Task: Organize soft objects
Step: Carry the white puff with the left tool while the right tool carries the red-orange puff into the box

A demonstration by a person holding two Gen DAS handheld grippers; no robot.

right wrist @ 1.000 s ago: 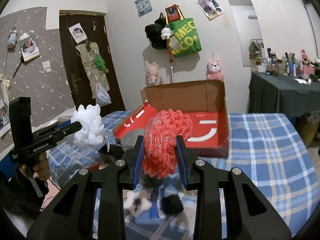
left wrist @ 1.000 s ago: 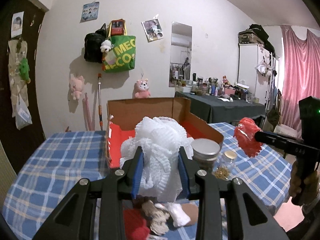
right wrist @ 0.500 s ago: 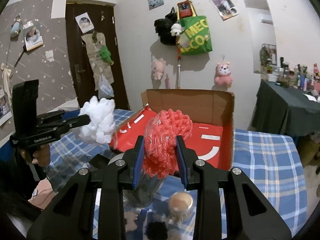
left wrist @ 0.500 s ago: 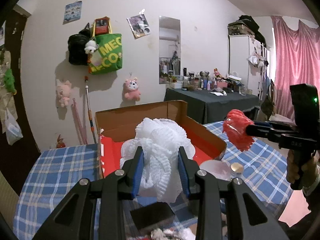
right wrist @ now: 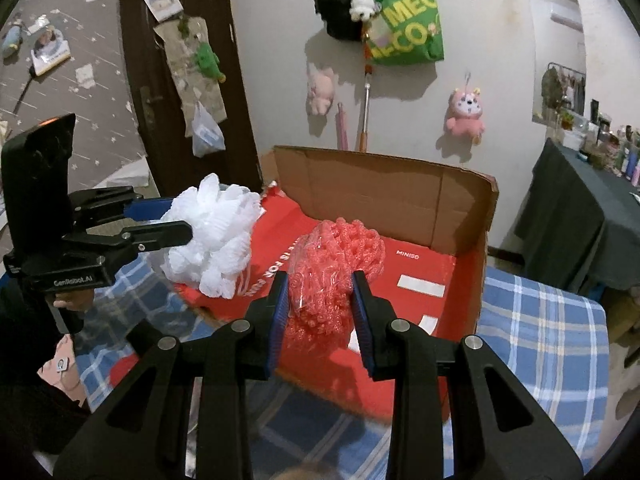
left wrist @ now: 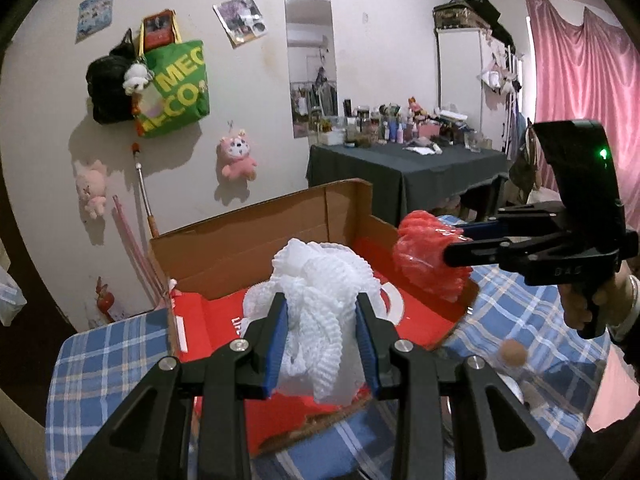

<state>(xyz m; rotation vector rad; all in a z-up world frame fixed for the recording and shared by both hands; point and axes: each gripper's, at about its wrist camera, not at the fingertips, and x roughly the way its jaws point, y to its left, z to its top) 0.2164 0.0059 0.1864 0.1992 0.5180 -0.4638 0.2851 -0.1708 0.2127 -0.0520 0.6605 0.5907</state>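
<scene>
My left gripper is shut on a white foam net bundle, held over the near edge of an open cardboard box with a red lining. My right gripper is shut on a red foam net bundle, held over the same box near its front. In the left wrist view the right gripper comes in from the right with the red bundle above the box's right wall. Seen from the right wrist, the left gripper holds the white bundle over the box's left edge.
The box rests on a blue plaid cloth covering the table. A small corked jar stands blurred at the right front. A dark-draped table crowded with bottles stands behind. Bags and plush toys hang on the wall.
Both grippers have carried their bundles forward over the table toward the box. The tin, jar and loose items below have slid out of view, and the box's red inside now fills the foreground.
</scene>
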